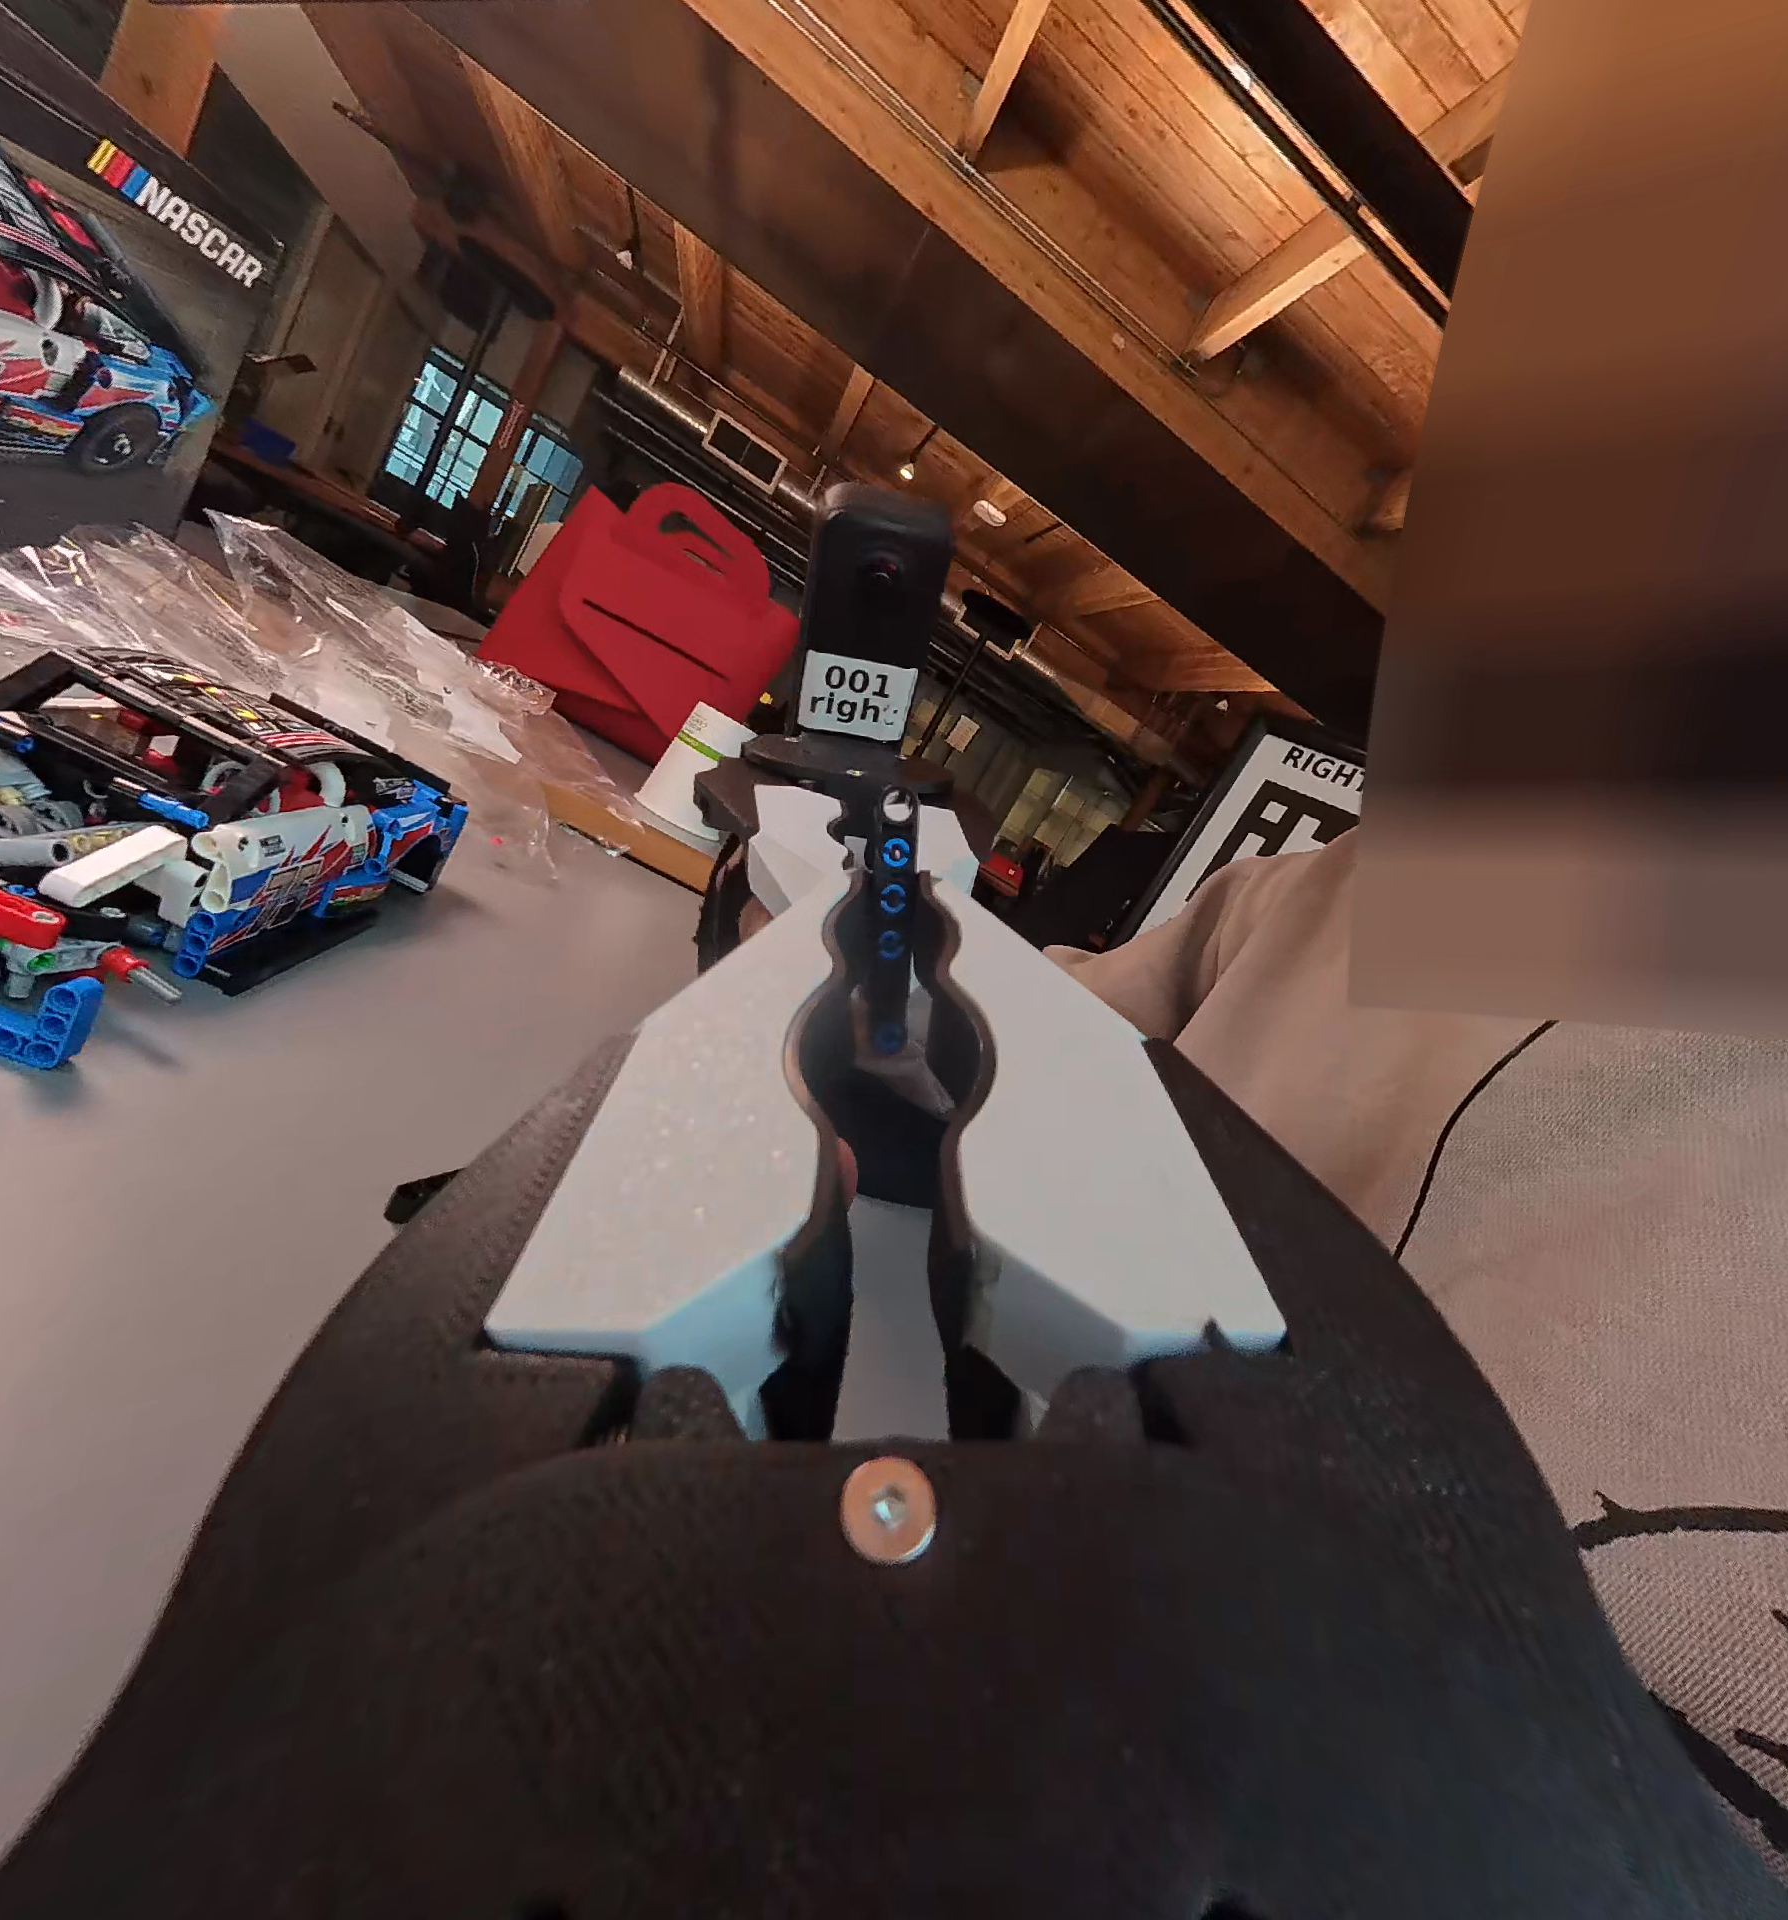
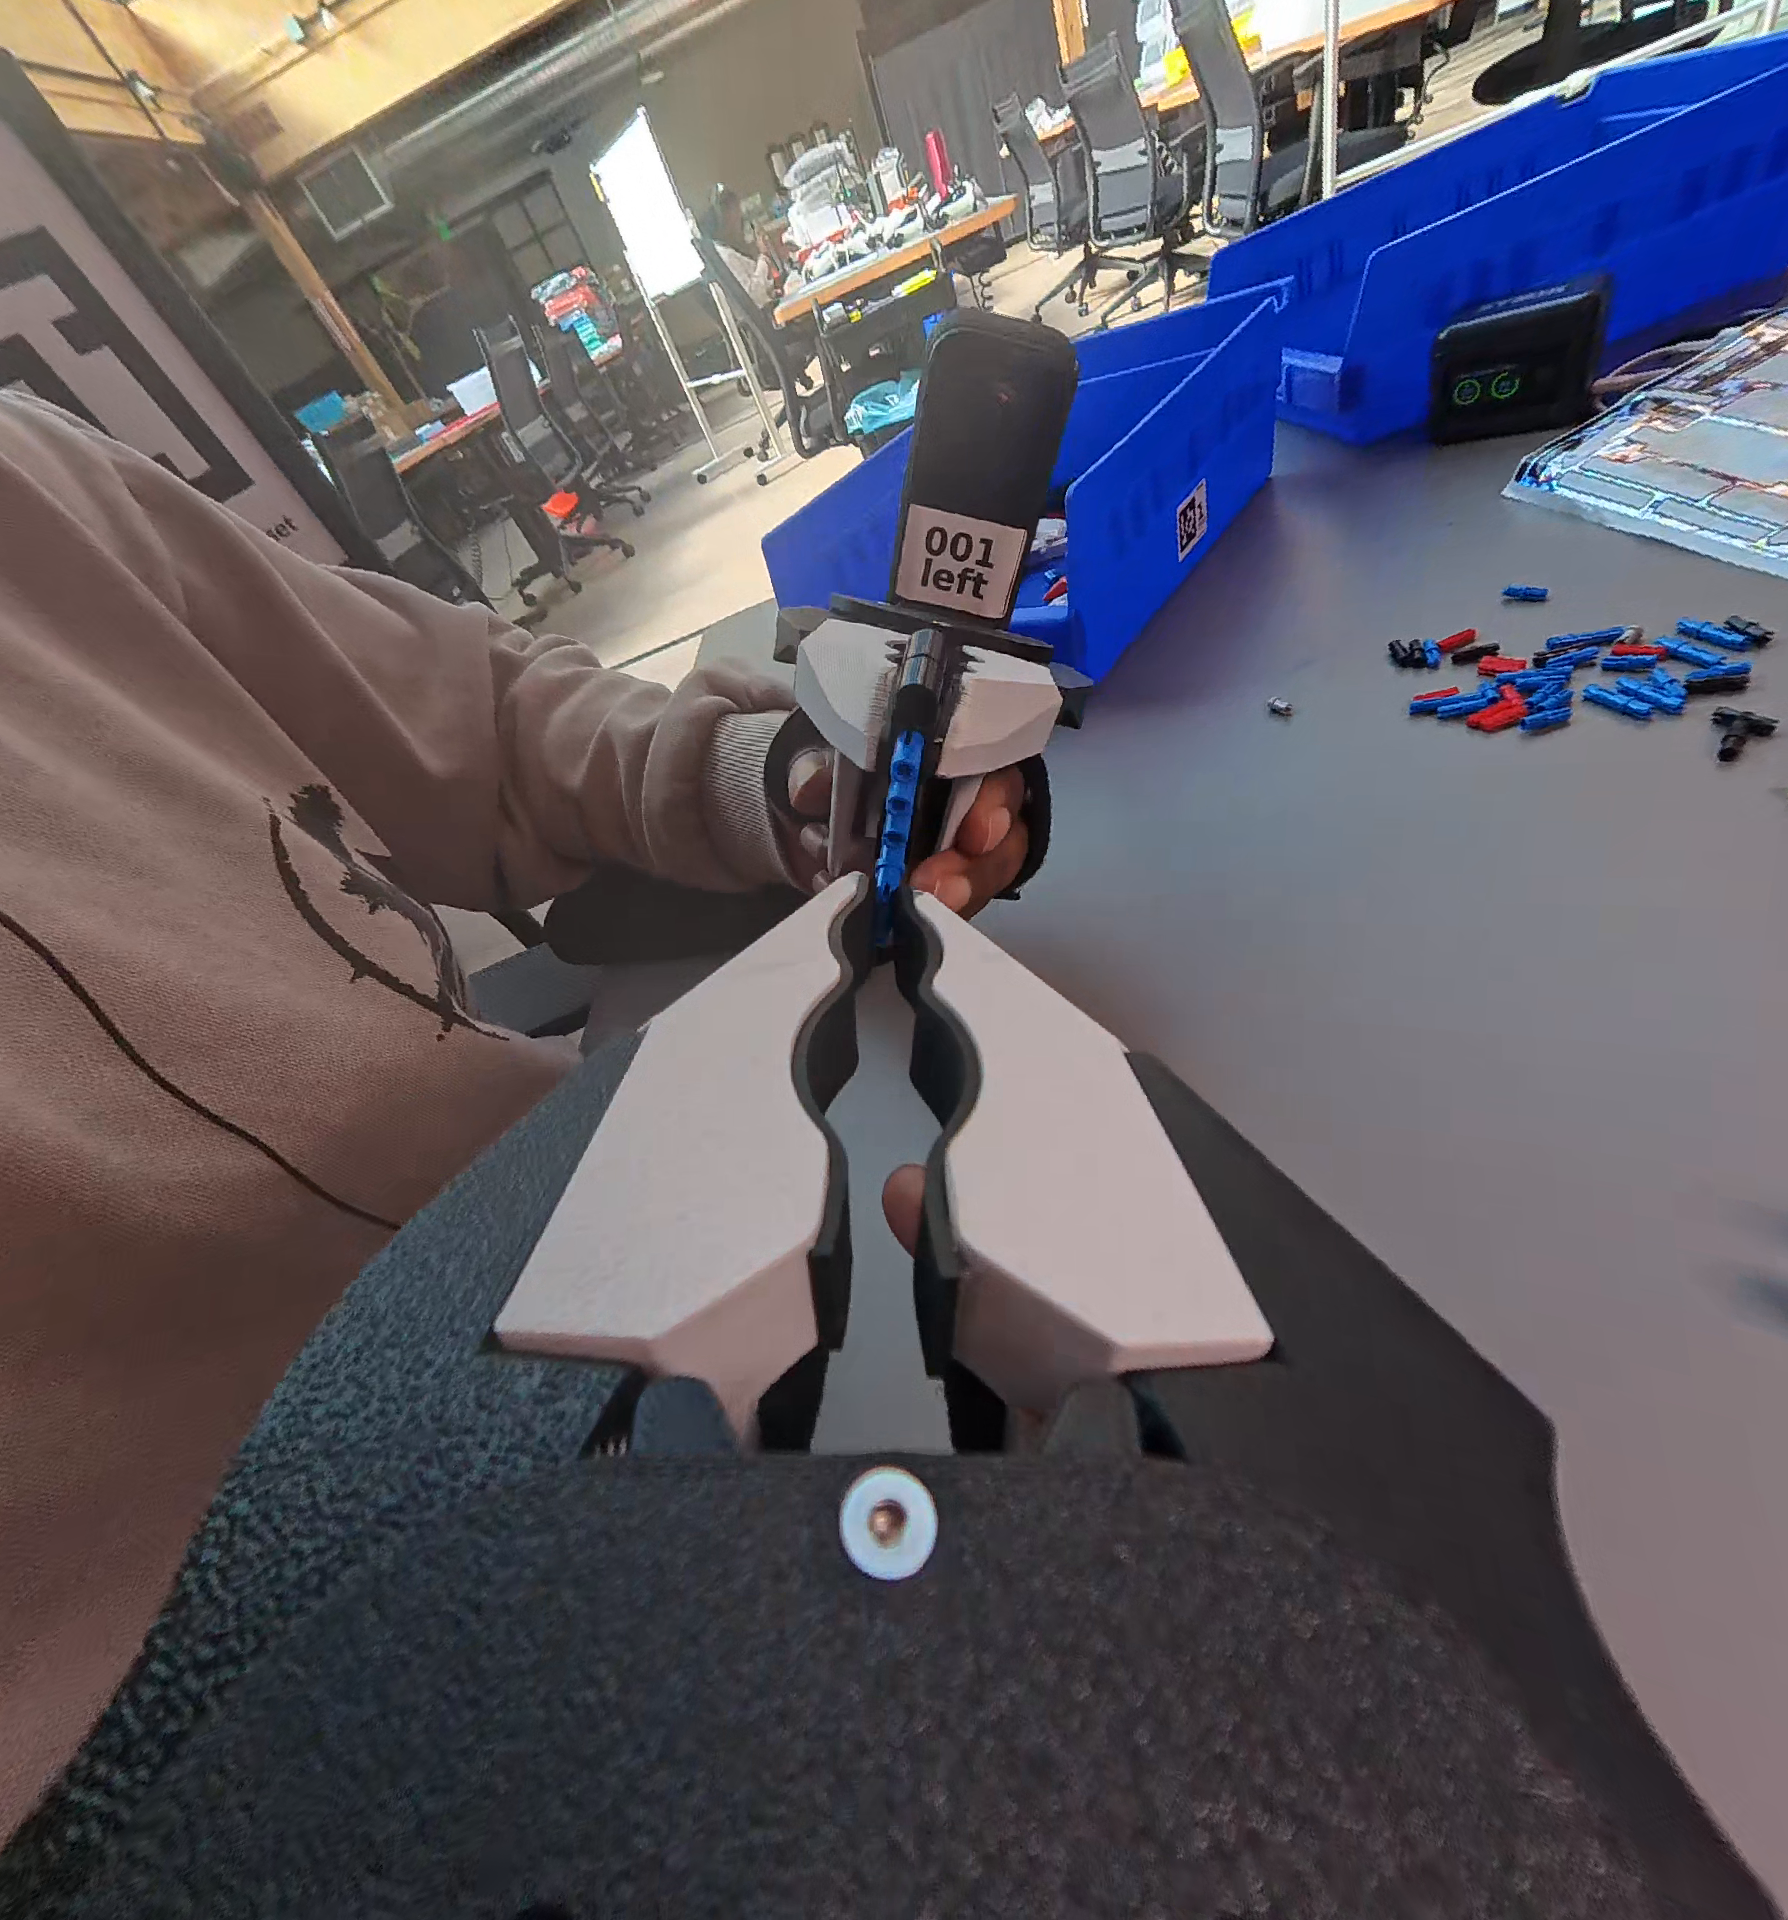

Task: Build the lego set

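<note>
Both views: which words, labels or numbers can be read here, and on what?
I won't quote writing; these bear it:
White label on the far camera, left wrist view.
White label on the far camera, right wrist view.
Logo on the set box.
Black-framed sign, cut off.
Sticker on the blue bin: too small.

Wrist views face-to-face — close, sharing beam (image 1: 892,914).

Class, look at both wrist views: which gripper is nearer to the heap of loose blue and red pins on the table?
Neither clearly: the left gripper and right gripper meet tip to tip on one black beam with blue pins, away from the heap of pins.
</note>
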Demonstrator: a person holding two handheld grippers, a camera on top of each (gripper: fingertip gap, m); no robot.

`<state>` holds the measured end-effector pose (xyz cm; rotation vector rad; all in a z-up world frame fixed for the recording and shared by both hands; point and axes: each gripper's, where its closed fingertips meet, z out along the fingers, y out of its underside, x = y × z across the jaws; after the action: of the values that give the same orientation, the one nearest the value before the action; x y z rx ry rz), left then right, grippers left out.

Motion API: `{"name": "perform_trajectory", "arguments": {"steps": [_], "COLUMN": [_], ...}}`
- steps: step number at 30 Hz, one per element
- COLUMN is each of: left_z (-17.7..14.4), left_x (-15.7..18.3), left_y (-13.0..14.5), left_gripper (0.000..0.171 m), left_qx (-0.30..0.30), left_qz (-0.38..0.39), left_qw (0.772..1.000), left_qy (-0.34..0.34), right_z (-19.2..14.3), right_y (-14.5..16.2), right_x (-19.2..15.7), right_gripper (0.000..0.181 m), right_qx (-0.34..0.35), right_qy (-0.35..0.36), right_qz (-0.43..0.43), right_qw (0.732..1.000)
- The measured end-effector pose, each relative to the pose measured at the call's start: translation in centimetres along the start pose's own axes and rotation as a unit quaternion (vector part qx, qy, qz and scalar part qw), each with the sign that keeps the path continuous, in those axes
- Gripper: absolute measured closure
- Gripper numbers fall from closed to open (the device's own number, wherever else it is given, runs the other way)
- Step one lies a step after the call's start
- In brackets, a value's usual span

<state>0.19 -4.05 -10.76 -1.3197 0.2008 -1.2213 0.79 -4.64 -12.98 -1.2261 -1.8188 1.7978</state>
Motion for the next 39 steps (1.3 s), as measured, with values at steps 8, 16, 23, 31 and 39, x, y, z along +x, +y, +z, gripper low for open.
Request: {"name": "perform_trajectory", "arguments": {"steps": [8, 16, 23, 31, 39], "left_z": [0.2, 1.0, 0.6, -2.0, -4.6], "left_x": [0.7, 0.4, -1.4, -4.1, -5.7], "left_y": [-0.5, 1.1, -0.7, -2.4, -3.3], "left_gripper": [0.165, 0.166, 0.166, 0.167, 0.167], "left_qx": [0.002, -0.035, 0.007, 0.057, 0.086], "left_qz": [0.027, 0.054, 0.045, 0.008, -0.008], "left_qw": [1.000, 0.998, 0.998, 0.990, 0.981], "left_qy": [0.013, -0.005, -0.046, -0.126, -0.175], "right_z": [0.2, -0.4, -2.5, -0.3, 0.7], "right_y": [-0.4, -1.9, -3.0, 1.9, 10.1], "right_x": [-0.8, 0.9, 3.0, 0.3, -2.9], "right_gripper": [0.181, 0.181, 0.181, 0.177, 0.171], "right_qx": [0.052, 0.103, 0.118, -0.050, -0.254], "right_qy": [-0.092, -0.044, 0.049, 0.020, -0.083], "right_qz": [0.156, 0.143, 0.055, -0.117, -0.192], "right_qw": [0.982, 0.983, 0.990, 0.992, 0.944]}}
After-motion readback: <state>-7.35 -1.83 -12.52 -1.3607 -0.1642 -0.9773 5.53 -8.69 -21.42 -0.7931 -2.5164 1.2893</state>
